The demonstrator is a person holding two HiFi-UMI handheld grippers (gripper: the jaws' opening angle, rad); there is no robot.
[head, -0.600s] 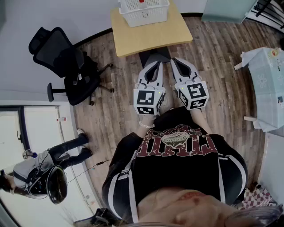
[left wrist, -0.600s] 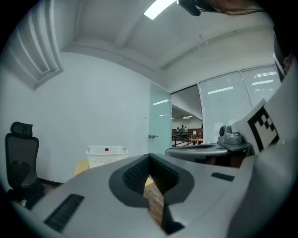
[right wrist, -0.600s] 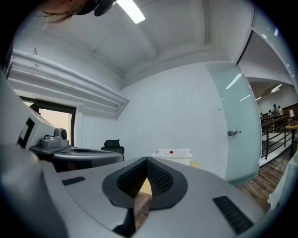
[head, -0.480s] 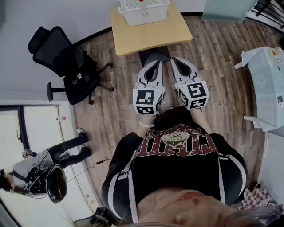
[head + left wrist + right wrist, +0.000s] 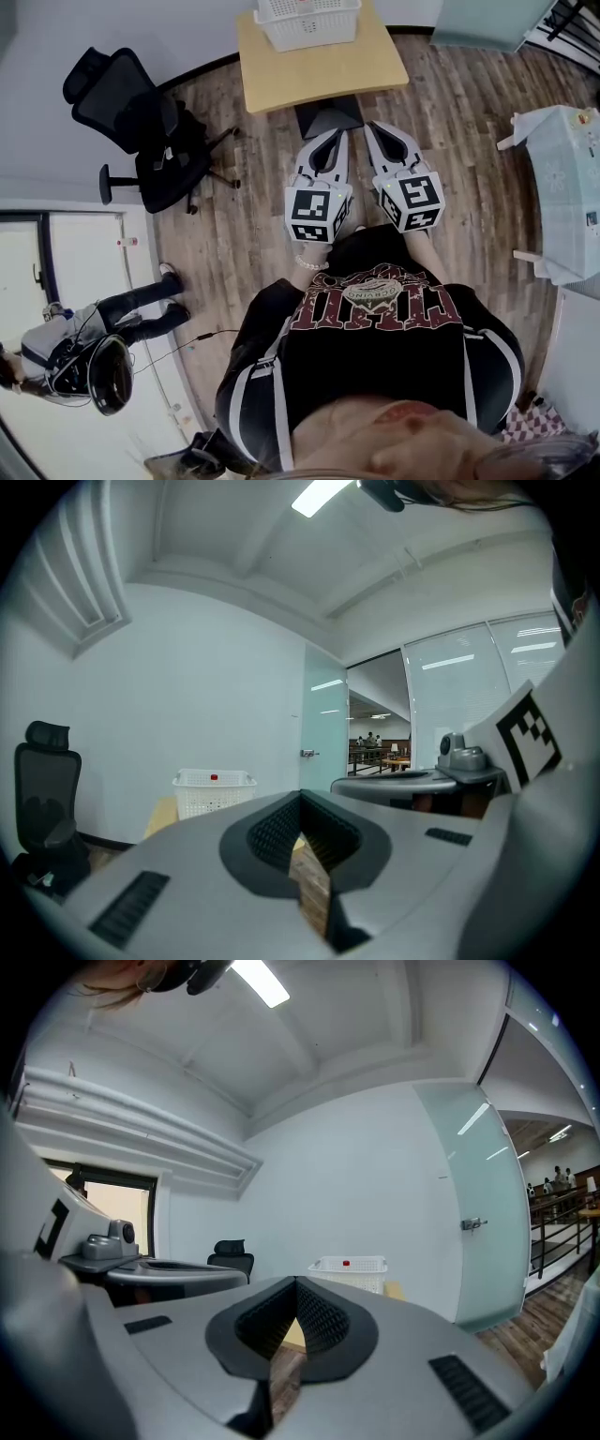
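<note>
Both grippers are held side by side in front of the person's chest, above the wooden floor, and point toward a small wooden table (image 5: 319,73). My left gripper (image 5: 332,138) is shut, its jaw tips meeting with nothing between them (image 5: 301,797). My right gripper (image 5: 374,128) is shut and empty as well (image 5: 296,1283). A white plastic basket (image 5: 307,21) with a small red thing in it stands on the far end of the table. Both gripper views show the basket (image 5: 213,792) (image 5: 349,1273) straight ahead, well beyond the jaws.
A black office chair (image 5: 131,112) stands left of the table. Another person (image 5: 84,342) crouches at the lower left by a doorway. A cloth-covered table (image 5: 567,183) is at the right. A frosted glass door (image 5: 473,1222) stands right of the basket.
The head view has shifted slightly, and the person at the lower left has moved a little. Both grippers stay shut and in the same pose.
</note>
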